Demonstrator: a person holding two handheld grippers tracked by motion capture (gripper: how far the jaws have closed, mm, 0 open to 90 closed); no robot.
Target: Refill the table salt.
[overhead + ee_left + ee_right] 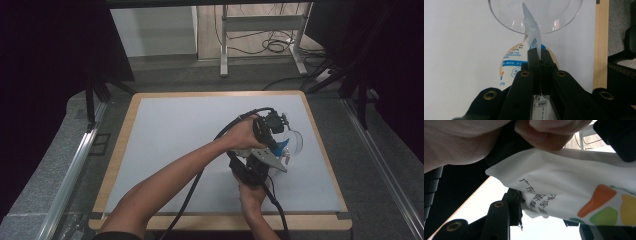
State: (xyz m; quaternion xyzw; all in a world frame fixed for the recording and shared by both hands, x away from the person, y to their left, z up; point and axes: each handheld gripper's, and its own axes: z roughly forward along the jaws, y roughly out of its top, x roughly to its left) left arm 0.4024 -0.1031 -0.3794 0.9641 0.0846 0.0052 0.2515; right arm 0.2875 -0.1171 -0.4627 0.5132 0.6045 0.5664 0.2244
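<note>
Your left tool (540,60) is clamped on the top edge of the pouch (534,41), just before the clear bowl (506,21). Your right tool (544,217) grips the pouch's body above the bench (165,130).

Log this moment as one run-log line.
left gripper: shut on pouch | right gripper: grips pouch | clear bowl: beyond pouch tip | table

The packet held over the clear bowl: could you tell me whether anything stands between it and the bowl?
Nothing visible does. The left gripper is shut on the packet, whose upper corner already reaches over the rim of the clear bowl. The right gripper also grips it.
</note>
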